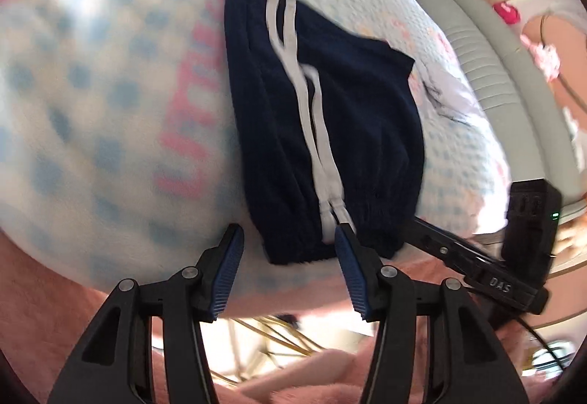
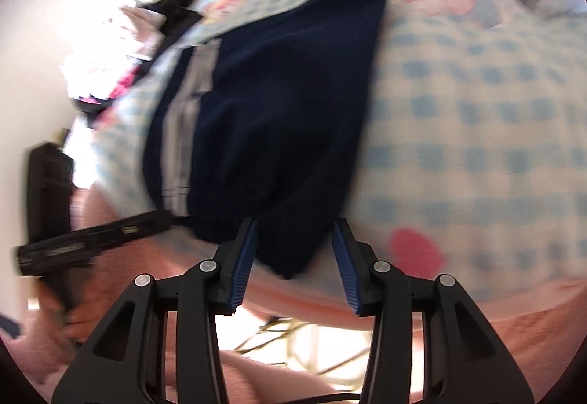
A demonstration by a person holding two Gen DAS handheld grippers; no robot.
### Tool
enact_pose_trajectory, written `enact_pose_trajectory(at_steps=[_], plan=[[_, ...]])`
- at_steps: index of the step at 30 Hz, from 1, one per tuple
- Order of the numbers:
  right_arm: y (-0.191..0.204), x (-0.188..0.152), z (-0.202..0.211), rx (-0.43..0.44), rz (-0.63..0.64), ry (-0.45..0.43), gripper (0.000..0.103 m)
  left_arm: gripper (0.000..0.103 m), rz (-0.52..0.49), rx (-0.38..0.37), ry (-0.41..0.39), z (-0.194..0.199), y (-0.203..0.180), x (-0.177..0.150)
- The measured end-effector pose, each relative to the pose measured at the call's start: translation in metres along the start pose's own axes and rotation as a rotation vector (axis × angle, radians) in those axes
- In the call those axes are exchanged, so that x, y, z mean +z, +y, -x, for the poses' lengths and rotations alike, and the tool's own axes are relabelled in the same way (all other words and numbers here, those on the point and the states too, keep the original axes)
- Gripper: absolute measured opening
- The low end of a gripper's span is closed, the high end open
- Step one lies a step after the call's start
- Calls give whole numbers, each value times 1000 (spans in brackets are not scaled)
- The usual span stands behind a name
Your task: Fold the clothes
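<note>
- Left wrist view: navy shorts (image 1: 330, 132) with white side stripes (image 1: 315, 132) lie folded on a blue-checked blanket (image 1: 91, 110), from centre toward 12 o'clock.
- The left gripper (image 1: 286, 242) is released, jaws apart at the waistband's edge.
- Right wrist view: the right gripper (image 2: 291, 239) is spread wide, the shorts' corner between its unpressed pads (image 2: 245, 257).

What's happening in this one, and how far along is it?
A person works two handheld grippers over a dark navy garment with white side stripes, lying partly folded on a blue-and-white checked blanket. The left gripper and right gripper both sit at the garment's near, gathered edge with fingers apart. The cloth lies between them, but neither visibly pinches it.
</note>
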State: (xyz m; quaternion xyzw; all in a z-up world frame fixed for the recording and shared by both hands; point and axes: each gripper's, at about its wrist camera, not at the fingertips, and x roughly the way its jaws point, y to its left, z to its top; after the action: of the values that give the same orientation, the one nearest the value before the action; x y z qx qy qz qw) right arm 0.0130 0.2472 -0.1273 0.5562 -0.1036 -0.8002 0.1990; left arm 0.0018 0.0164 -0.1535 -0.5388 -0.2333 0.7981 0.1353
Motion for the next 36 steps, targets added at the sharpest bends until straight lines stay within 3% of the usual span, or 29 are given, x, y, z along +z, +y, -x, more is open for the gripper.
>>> enact_pose_trajectory(at_steps=[3, 6, 8, 11, 13, 14, 16, 20, 24, 27, 30, 32, 34, 36], plan=[[-2, 1, 6, -16, 3, -14, 43, 53, -47, 70, -82, 24, -5, 11], [-11, 7, 9, -20, -33, -20, 43, 54, -60, 55, -92, 28, -3, 20], [-17, 11, 10, -23, -57, -24, 43, 54, -50, 6, -16, 7, -1, 29], [-15, 8, 1, 19, -52, 27, 43, 55, 68, -197, 125, -25, 6, 16], [-10, 2, -7, 102, -52, 54, 45, 55, 109, -215, 149, -40, 8, 8], [-7, 0, -9, 122, -40, 60, 54, 55, 127, -219, 160, -47, 9, 5], [3, -4, -18, 107, -7, 81, 56, 55, 133, -203, 170, -56, 10, 3], [8, -6, -23, 80, 16, 92, 55, 53, 150, -250, 162, -66, 5, 4], [14, -6, -13, 130, 80, 71, 49, 53, 142, -303, 155, -60, 6, 20], [14, -3, -3, 182, 89, 37, 49, 53, 159, -334, 103, -44, 16, 23], [10, -1, -15, 146, 40, 61, 49, 54, 176, -308, 85, -40, 26, 24], [7, -3, -29, 105, 4, 92, 50, 45, 163, -277, 101, -44, 29, 22], [0, -7, -41, 148, -30, 107, 50, 43, 142, -247, 108, -48, 27, 21], [2, -8, -36, 153, -25, 92, 38, 41, 105, -234, 93, -42, 24, 21]])
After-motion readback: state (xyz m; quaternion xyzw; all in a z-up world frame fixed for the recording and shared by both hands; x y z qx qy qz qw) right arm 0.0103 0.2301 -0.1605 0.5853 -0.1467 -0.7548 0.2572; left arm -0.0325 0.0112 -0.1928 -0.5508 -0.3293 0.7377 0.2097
